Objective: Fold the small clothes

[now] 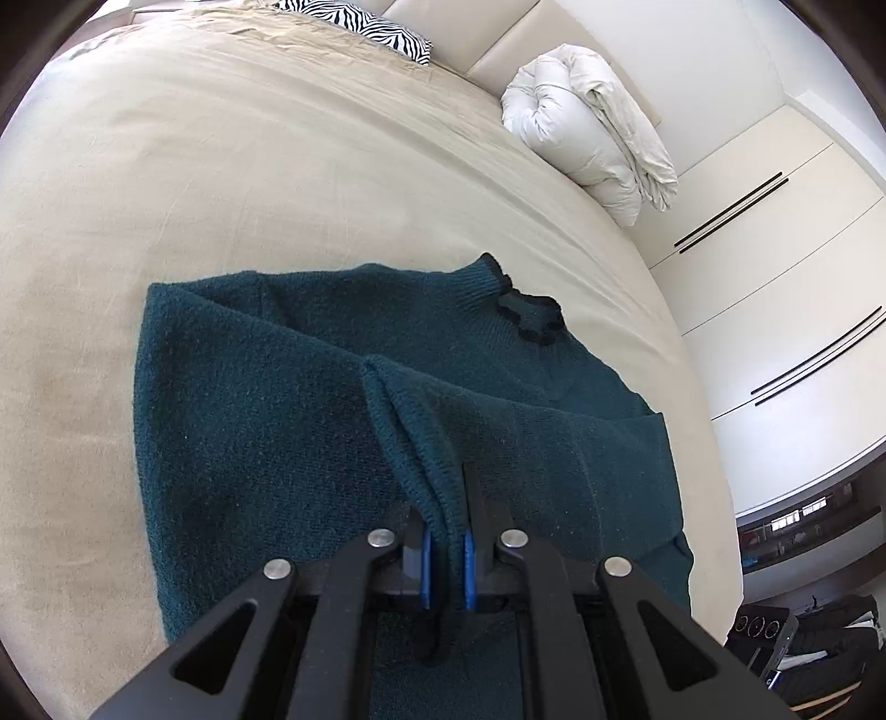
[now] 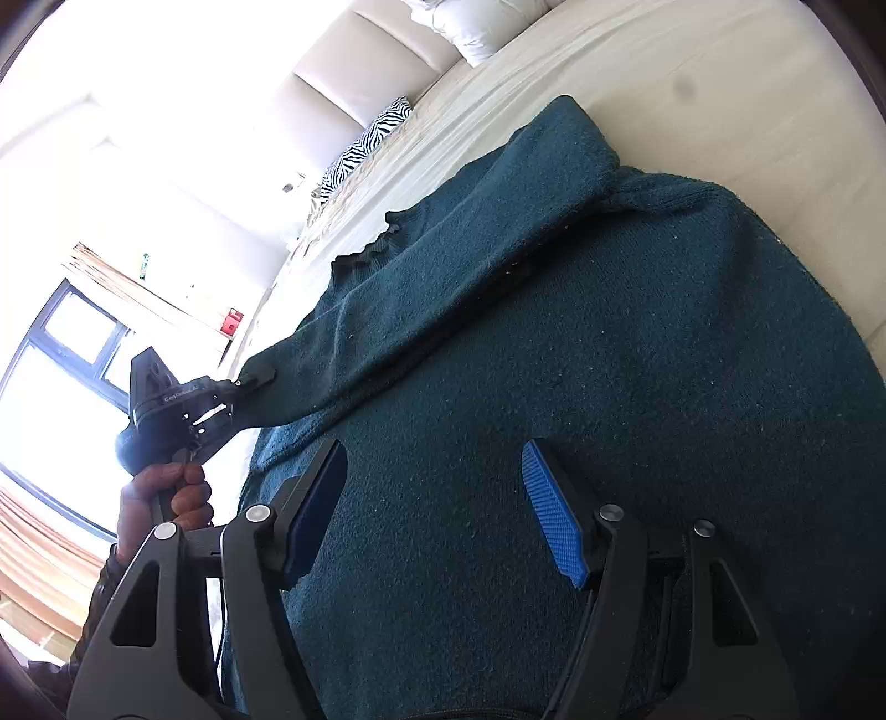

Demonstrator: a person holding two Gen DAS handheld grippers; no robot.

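A dark teal knitted sweater (image 1: 266,421) lies spread on a beige bed sheet (image 1: 194,183); its ruffled dark collar (image 1: 529,315) points to the far right. My left gripper (image 1: 446,531) is shut on a fold of the sweater's edge and lifts it into a ridge. In the right wrist view the left gripper (image 2: 252,396) pinches the sweater (image 2: 609,360) at its left edge, held by a hand (image 2: 166,498). My right gripper (image 2: 437,498) is open and empty, just above the sweater's body.
A rolled white duvet (image 1: 592,138) and a zebra-print pillow (image 1: 360,27) lie at the head of the bed. White wardrobe doors (image 1: 775,266) stand to the right. A window (image 2: 61,354) is on the left in the right wrist view.
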